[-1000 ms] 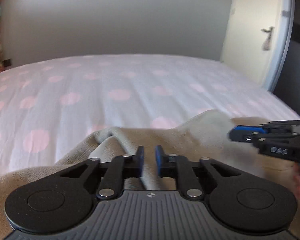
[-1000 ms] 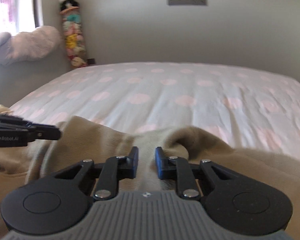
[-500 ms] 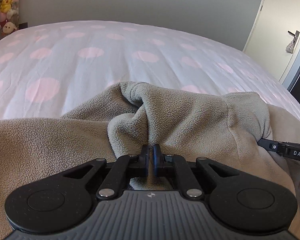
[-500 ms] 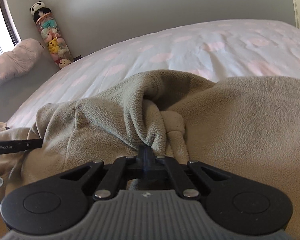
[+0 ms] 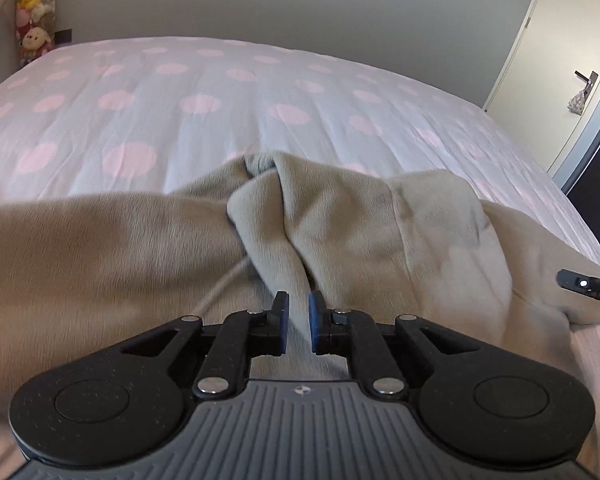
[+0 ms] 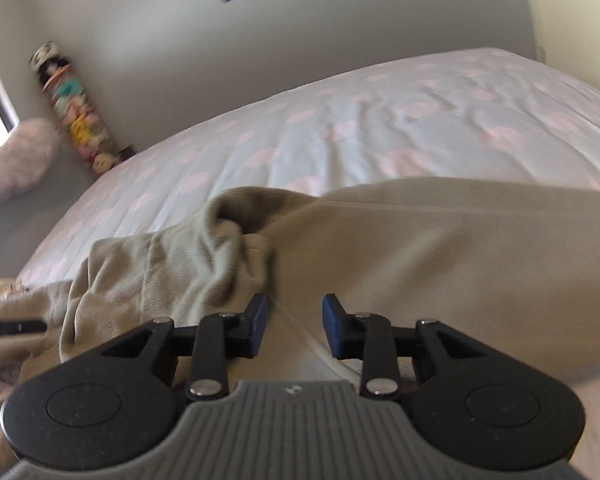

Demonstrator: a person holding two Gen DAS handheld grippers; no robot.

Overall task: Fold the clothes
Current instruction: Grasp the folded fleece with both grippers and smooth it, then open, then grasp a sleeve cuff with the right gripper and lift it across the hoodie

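Observation:
A beige fleece garment [image 5: 360, 220] lies bunched at the near edge of the bed, also filling the foreground of the right wrist view as the garment [image 6: 420, 240]. My left gripper [image 5: 298, 322] is over it, open by a narrow gap, with a fold of fleece running down between the blue pads. My right gripper [image 6: 294, 326] is open wider, with smooth fleece below it and a crumpled hem to its left. The right gripper's tip [image 5: 588, 286] shows at the right edge of the left wrist view. The left gripper's tip [image 6: 12, 326] pokes in at the left edge of the right wrist view.
The bed [image 5: 220, 92] has a white cover with pink dots and stretches away behind the garment. A column of plush toys [image 6: 76, 120] stands in the far corner by the wall. A door [image 5: 560, 60] is to the right of the bed.
Half a second ago both grippers were shut on bunched fleece. Both have since opened, the right wider than the left, and the garment has dropped flatter on the bed.

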